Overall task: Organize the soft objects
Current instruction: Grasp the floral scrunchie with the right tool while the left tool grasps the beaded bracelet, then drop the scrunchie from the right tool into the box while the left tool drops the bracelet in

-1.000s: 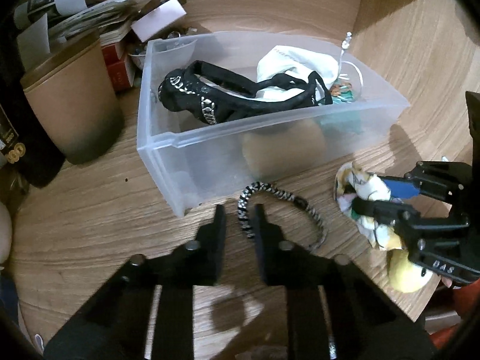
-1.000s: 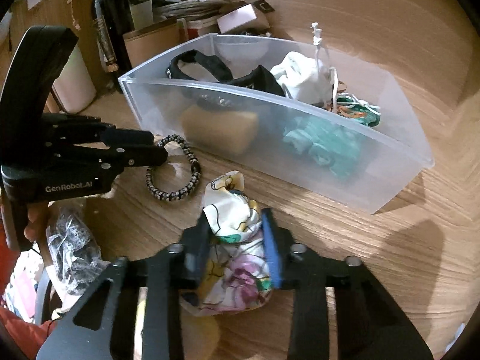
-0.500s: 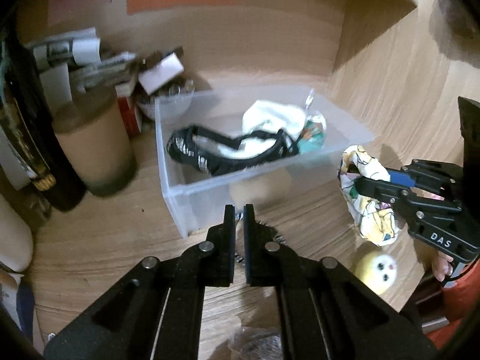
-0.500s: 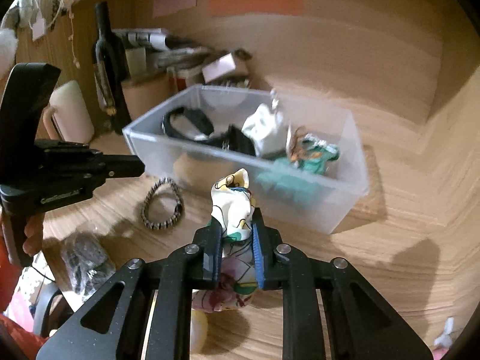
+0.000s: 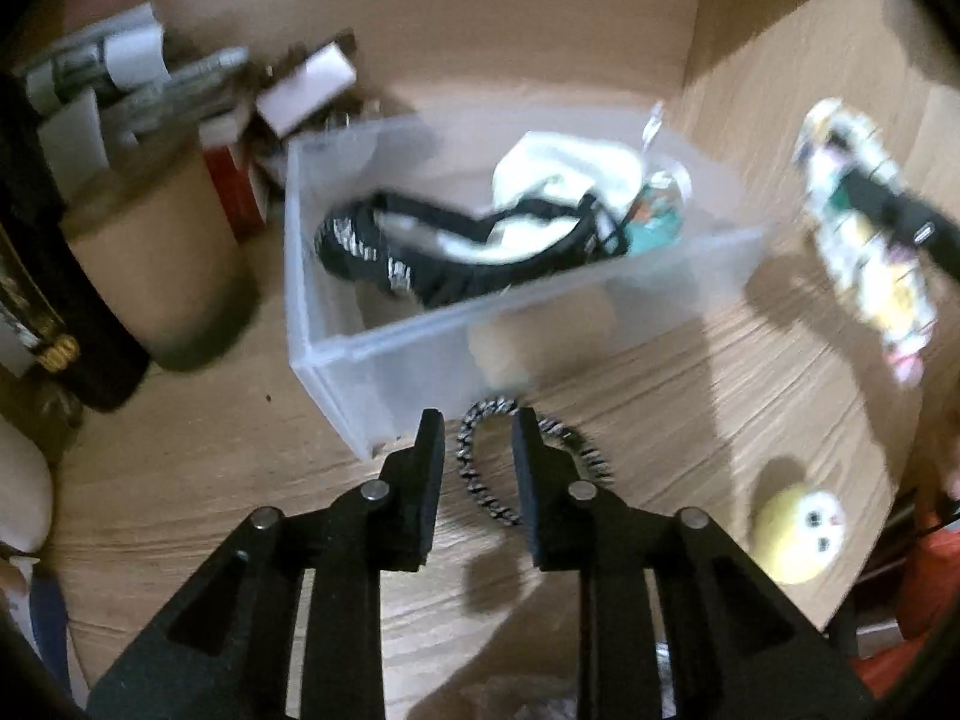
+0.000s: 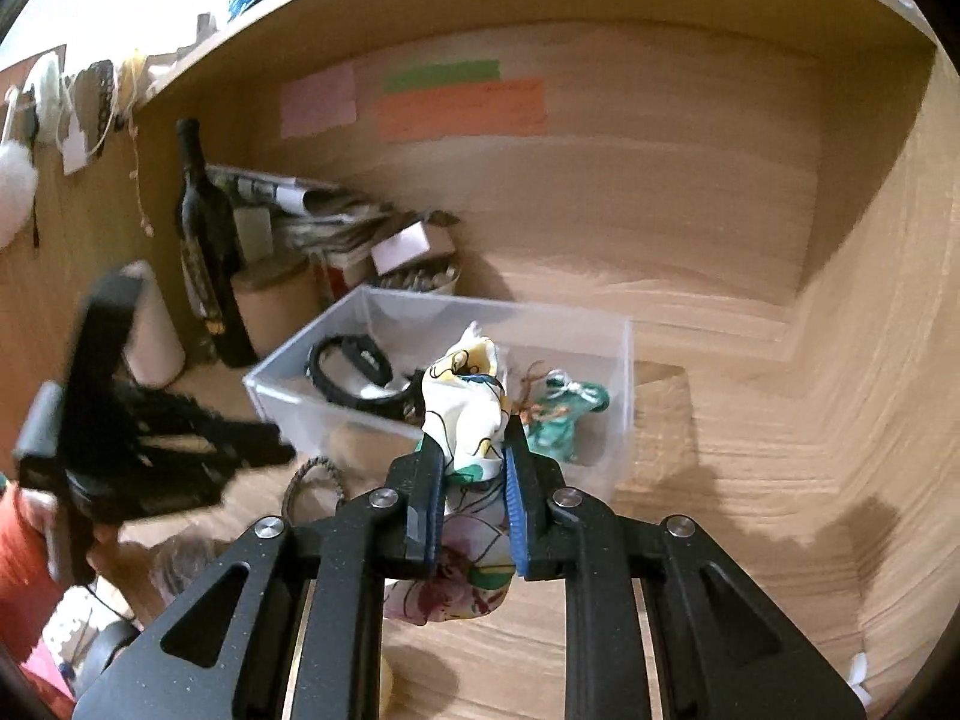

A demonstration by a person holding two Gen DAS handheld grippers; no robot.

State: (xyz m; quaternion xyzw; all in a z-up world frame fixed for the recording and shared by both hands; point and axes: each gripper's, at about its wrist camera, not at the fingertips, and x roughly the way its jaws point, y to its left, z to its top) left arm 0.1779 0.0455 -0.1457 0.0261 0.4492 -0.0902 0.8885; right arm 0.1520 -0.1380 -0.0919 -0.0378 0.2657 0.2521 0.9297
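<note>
My right gripper (image 6: 474, 450) clamped the floral cloth (image 6: 465, 414), lifted off the desk in front of the clear bin (image 6: 618, 420). My left gripper (image 5: 477, 426) hung with fingers parted above the braided band (image 5: 480, 480) lying just beside the bin; blur left contact uncertain.

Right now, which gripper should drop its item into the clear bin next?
Right. The right gripper already clamps the floral scrunchie above the clear bin; the left gripper is open, holding nothing.

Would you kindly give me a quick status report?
Right gripper shut on floral cloth, raised. Left gripper open over braided band. Clear bin ahead, unobstructed.
</note>
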